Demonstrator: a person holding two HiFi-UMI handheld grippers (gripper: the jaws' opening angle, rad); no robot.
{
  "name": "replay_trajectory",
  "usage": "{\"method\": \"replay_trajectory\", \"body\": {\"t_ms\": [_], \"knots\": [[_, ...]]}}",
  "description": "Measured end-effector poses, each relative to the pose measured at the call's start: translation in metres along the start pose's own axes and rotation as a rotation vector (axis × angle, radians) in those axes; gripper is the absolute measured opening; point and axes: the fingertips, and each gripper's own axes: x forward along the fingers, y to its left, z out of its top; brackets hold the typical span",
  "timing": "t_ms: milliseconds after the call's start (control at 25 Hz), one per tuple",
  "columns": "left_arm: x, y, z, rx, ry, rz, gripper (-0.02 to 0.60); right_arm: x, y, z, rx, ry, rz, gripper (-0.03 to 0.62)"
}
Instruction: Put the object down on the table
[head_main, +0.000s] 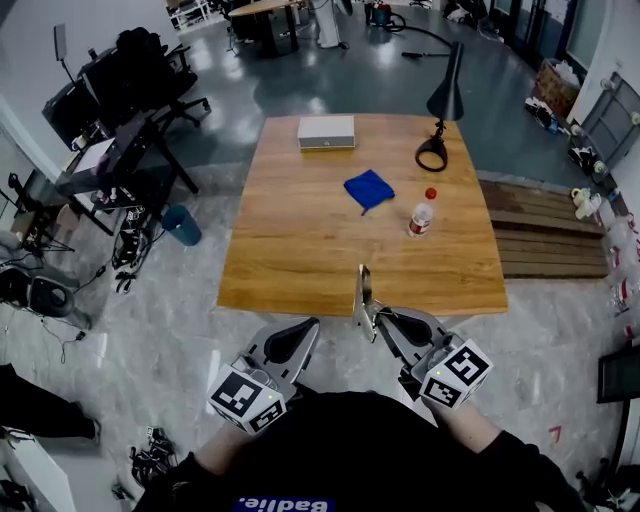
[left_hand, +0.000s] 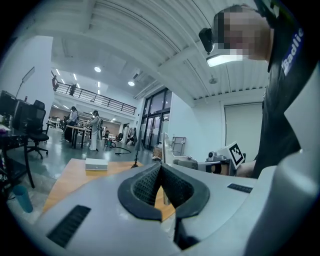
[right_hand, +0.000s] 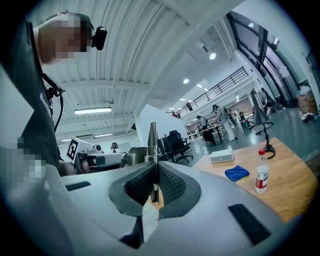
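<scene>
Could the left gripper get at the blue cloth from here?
Probably yes. The left gripper hangs off the near edge of the table, jaws shut and empty, and only bare wood lies between it and the blue cloth. The bottle stands clear to the cloth's right. The jaws must open first.

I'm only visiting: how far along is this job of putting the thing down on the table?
Done: the thin metal tool is picked up, clamped upright in the right gripper. In hand: it is held in the air by the near edge of the wooden table, not resting on it. Left: lower it onto bare wood and open the jaws. The left gripper is shut and empty.
</scene>
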Motion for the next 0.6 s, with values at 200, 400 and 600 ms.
{"method": "replay_trajectory", "body": {"t_ms": [200,400,600], "knots": [[0.003,0.017,-0.003,-0.019,0.005,0.034,0.008,0.009,-0.01,-0.004,0.006,0.02,0.008,0.005],[0.012,0.056,-0.004,-0.034,-0.012,0.021,0.007,0.041,-0.022,-0.008,-0.003,0.056,-0.021,0.005],[0.014,0.121,-0.005,-0.064,-0.014,-0.003,0.008,0.096,-0.032,-0.016,-0.025,0.116,-0.058,0.005]]}}
